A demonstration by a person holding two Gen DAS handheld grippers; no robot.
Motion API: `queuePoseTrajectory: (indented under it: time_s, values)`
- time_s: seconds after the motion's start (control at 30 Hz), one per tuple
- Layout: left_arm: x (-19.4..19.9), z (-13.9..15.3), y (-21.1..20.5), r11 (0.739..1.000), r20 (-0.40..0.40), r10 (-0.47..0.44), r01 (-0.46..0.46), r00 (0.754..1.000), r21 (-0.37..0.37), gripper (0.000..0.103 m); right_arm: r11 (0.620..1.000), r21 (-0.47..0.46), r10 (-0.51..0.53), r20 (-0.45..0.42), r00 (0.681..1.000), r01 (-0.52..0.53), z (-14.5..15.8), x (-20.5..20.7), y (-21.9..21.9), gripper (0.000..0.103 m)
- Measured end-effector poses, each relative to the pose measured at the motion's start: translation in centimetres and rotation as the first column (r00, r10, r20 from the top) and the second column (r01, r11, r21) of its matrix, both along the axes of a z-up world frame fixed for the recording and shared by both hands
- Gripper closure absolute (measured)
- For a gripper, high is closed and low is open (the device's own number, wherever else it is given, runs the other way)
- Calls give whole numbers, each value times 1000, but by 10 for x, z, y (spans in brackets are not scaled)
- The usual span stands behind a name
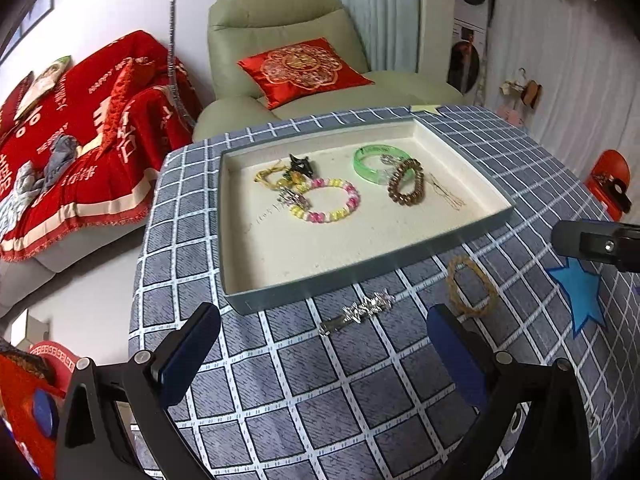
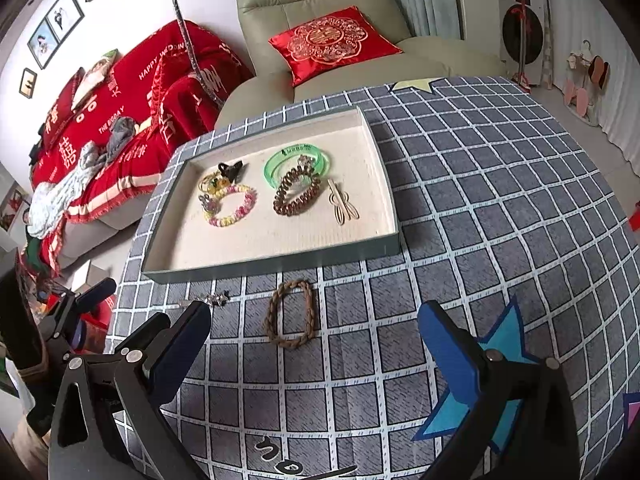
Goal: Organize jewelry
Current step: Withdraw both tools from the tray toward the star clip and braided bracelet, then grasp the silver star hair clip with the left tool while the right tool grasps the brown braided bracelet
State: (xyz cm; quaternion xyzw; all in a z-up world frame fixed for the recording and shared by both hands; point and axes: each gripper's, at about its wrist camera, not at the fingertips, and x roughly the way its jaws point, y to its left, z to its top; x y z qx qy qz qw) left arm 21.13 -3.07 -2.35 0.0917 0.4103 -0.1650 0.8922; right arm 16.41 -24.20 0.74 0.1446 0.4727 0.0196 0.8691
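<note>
A shallow grey-green tray (image 1: 400,264) (image 2: 280,266) with a cream floor sits on the checked tablecloth. Inside it lie a pink-and-yellow bead bracelet (image 1: 352,200) (image 2: 250,204), a green bangle (image 1: 362,166) (image 2: 276,162), a brown coil hair tie (image 1: 406,196) (image 2: 296,196), a black claw clip (image 1: 301,165) (image 2: 230,169) and a pale hairpin (image 2: 342,206). On the cloth in front of the tray lie a silver sparkly hair clip (image 1: 362,310) (image 2: 214,300) and a braided brown band (image 1: 472,286) (image 2: 292,312). My left gripper (image 1: 322,350) hangs open just short of the silver clip. My right gripper (image 2: 314,346) hangs open just short of the braided band.
A blue paper star (image 1: 580,292) (image 2: 488,364) is stuck on the cloth at the right. Behind the table stand a green armchair (image 1: 280,20) with a red cushion (image 1: 304,68) and a sofa under a red blanket (image 1: 80,128). The table's left edge drops to the floor.
</note>
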Motion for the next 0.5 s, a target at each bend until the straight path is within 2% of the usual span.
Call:
queuePoseTrajectory:
  time_s: [0.5]
  values:
    - [4, -38, -2, 995, -90, -91, 95, 992, 40, 0, 996, -85, 27, -103, 994, -36, -39, 5, 10, 0]
